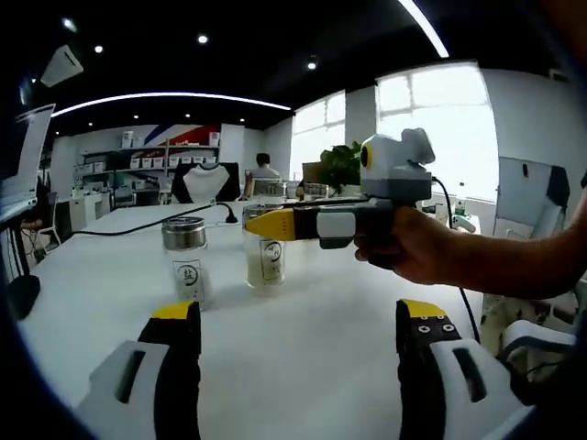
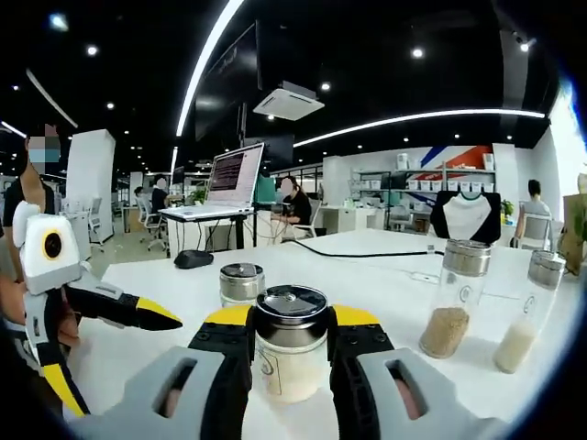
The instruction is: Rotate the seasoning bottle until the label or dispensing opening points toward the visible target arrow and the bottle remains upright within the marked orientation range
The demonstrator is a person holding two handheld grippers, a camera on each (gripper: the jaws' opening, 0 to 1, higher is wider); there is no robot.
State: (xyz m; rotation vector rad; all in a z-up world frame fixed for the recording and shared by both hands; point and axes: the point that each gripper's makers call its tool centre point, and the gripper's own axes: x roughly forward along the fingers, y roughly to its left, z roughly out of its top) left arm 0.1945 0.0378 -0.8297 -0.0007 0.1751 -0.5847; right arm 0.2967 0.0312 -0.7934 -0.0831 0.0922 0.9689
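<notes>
Between my right jaws: the seasoning bottle [image 2: 290, 353], upright on the white tabletop [image 2: 404, 275], my right gripper [image 2: 290, 344] clamped on its glass just under the metal cap.
My left gripper [image 1: 298, 321]: jaws apart over bare tabletop, holding nothing.
Just behind the gripped bottle: 1 small silver-capped jar [image 2: 242, 283].
Toward the right edge: 2 tall jars [image 2: 456, 298], one with tan grains, one with pale grains.
Far side: black cable [image 2: 367, 253], black mouse [image 2: 193, 258].
Beyond the tabletop: desk with monitor [image 2: 234, 174], seated people.

Label marks on the seasoning bottle [image 1: 187, 257] too small to read
</notes>
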